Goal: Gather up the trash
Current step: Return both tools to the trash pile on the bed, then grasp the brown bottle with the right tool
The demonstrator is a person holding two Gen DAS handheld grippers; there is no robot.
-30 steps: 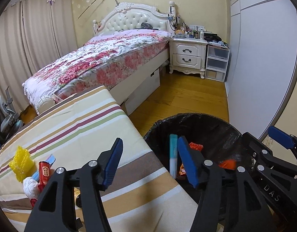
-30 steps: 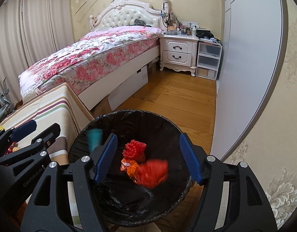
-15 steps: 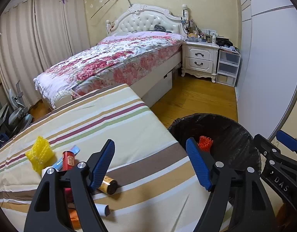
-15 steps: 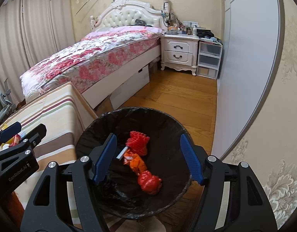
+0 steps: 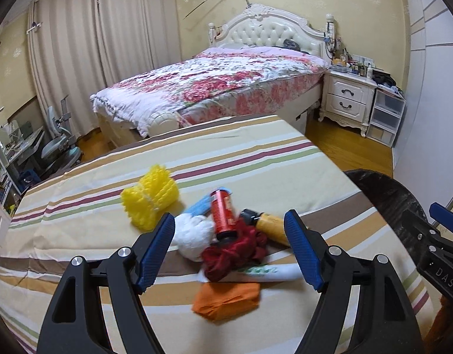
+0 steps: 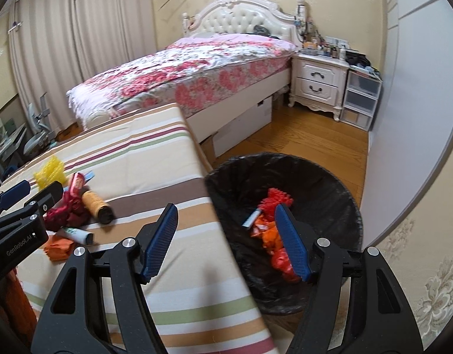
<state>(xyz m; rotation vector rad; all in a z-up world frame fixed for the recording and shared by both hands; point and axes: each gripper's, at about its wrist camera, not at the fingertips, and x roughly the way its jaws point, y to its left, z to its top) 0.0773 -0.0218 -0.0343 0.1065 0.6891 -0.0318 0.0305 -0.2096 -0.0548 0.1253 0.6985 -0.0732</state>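
1. The left gripper is spread wide and empty, low in the frame over a trash pile on the striped cloth.
2. The right gripper is spread and empty at lower centre, straddling the cloth edge and the black-lined bin, which holds red and orange scraps.

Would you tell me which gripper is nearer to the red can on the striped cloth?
Left. The left gripper hangs open just before the red can; the right gripper sits off beside it, at the bin.
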